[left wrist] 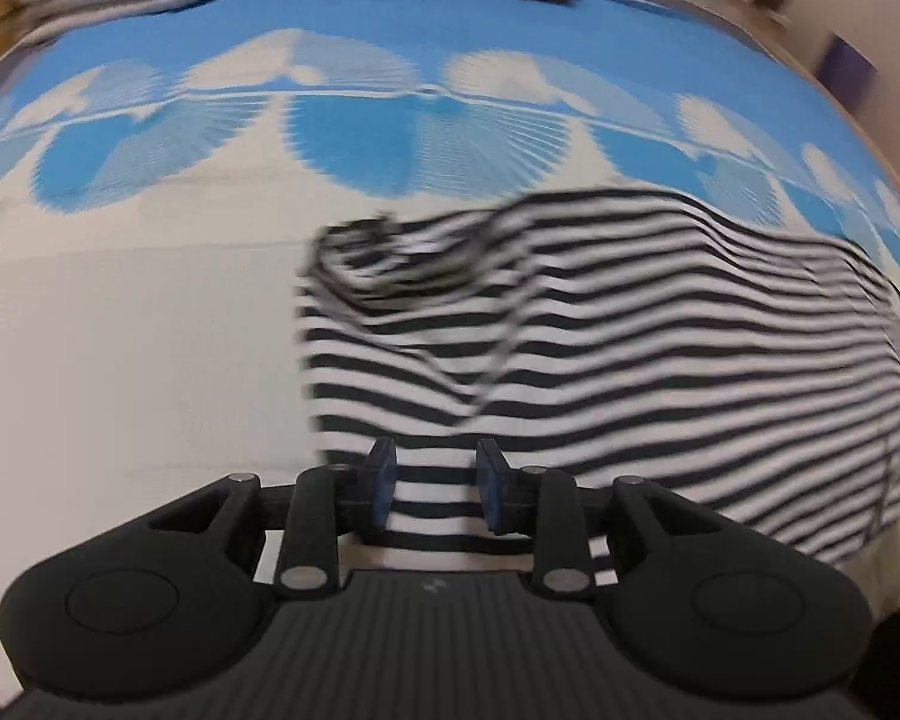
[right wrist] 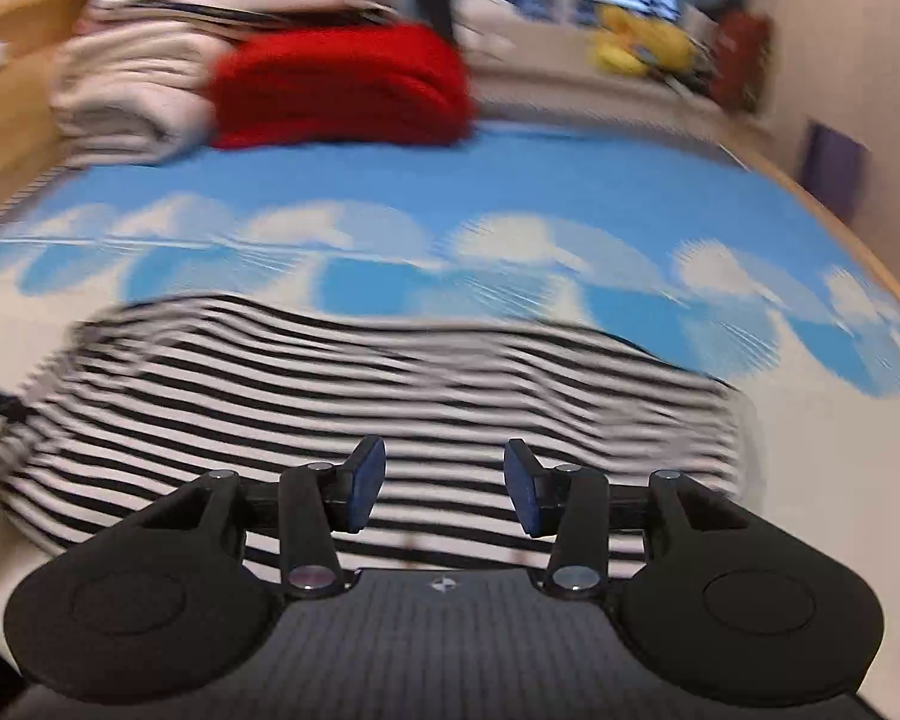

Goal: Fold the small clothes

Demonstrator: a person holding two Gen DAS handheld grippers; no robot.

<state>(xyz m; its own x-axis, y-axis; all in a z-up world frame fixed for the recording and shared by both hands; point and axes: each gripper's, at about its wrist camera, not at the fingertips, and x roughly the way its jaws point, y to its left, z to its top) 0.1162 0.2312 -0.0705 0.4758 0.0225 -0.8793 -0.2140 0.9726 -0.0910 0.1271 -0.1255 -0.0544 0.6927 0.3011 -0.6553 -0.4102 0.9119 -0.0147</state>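
A: Two views, both smeared by motion. Most of each is filled by the blue-and-cream woven bed cover with its fan pattern [left wrist: 150, 312], on which everything is laid.

B: And at the far end, a folded cream blanket [right wrist: 126, 102] and a folded red knitted throw [right wrist: 342, 84] are seen stacked together, presumably set aside to keep the working space free.

A: Next down in size, the black-and-white striped small garment [left wrist: 630, 360] is spread on the cover, rumpled near its neckline, with a fold judged not yet finished.

B: The left gripper [left wrist: 435, 489] is held just over the near hem, its blue pads parted, stripes showing between them, nothing pinched.

A: The right gripper [right wrist: 444, 489] is likewise parted above the striped cloth, wider, nothing clamped. A fresh grasp is judged likely to be needed.
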